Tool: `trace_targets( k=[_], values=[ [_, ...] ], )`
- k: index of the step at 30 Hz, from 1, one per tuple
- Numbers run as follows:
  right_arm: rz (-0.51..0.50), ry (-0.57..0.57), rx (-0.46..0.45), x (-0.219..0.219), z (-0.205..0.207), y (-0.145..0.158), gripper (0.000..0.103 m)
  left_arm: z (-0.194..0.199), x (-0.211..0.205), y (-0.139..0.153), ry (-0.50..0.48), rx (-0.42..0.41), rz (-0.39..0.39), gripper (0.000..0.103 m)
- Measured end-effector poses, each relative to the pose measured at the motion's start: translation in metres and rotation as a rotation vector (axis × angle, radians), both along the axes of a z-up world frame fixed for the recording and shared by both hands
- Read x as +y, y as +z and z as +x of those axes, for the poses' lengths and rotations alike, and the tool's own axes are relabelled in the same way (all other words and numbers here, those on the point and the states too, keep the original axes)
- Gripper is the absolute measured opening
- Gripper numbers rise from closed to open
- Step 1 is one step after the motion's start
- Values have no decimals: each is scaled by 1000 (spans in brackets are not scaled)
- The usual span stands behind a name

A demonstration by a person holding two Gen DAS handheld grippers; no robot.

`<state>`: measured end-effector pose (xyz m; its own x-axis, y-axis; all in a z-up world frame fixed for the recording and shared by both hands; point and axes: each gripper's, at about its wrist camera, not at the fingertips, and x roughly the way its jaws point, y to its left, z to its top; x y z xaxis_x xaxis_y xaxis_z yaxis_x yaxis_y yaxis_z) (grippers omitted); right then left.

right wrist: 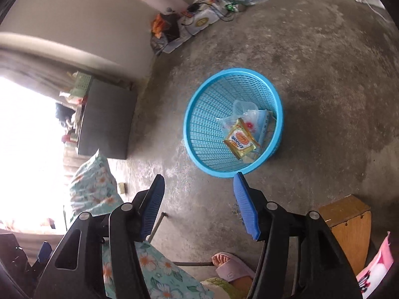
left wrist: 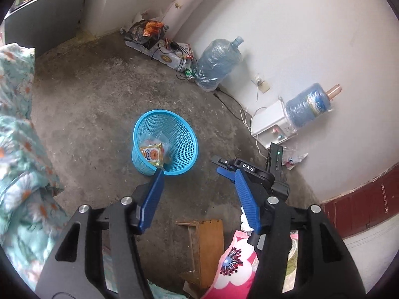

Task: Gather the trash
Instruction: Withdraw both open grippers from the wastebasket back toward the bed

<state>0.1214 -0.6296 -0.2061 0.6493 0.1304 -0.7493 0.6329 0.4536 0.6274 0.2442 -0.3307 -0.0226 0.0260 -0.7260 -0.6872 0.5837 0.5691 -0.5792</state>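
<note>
A blue mesh trash basket [left wrist: 184, 134] stands on the concrete floor; it also shows in the right wrist view [right wrist: 199, 114]. Inside lie a yellow snack wrapper [left wrist: 152, 155] [right wrist: 241, 141] and clear plastic bags [right wrist: 245, 114]. My left gripper [left wrist: 199, 174] is open and empty, held above the floor on the near side of the basket. My right gripper [right wrist: 199, 178] is open and empty, above the floor just short of the basket's rim. The right gripper's body [left wrist: 251, 169] shows in the left wrist view, to the right of the basket.
Crumpled wrappers [left wrist: 294, 158] lie by the wall near a white water dispenser [left wrist: 271, 122]. A blue water jug [left wrist: 219, 62], cables and a litter pile [left wrist: 147, 32] line the wall. A wooden stool [left wrist: 207, 246] [right wrist: 349, 221], floral bedding [left wrist: 22, 149] and my slippered foot [right wrist: 229, 266] are near.
</note>
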Motion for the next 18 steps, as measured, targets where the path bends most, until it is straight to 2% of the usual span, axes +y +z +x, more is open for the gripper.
trace_targets(
  k=[4, 10, 14, 18],
  values=[
    [-102, 147, -65, 37, 17, 61, 60, -18, 70, 20, 96, 11, -55, 61],
    [-195, 341, -165, 108, 30, 138, 61, -56, 172, 45, 257, -80, -84, 63],
    [-194, 475, -216, 155, 39, 170, 63, -81, 227, 58, 331, -143, -82, 68],
    [-154, 580, -222, 200, 50, 185, 64, -97, 280, 70, 426, -197, -73, 72]
  ],
)
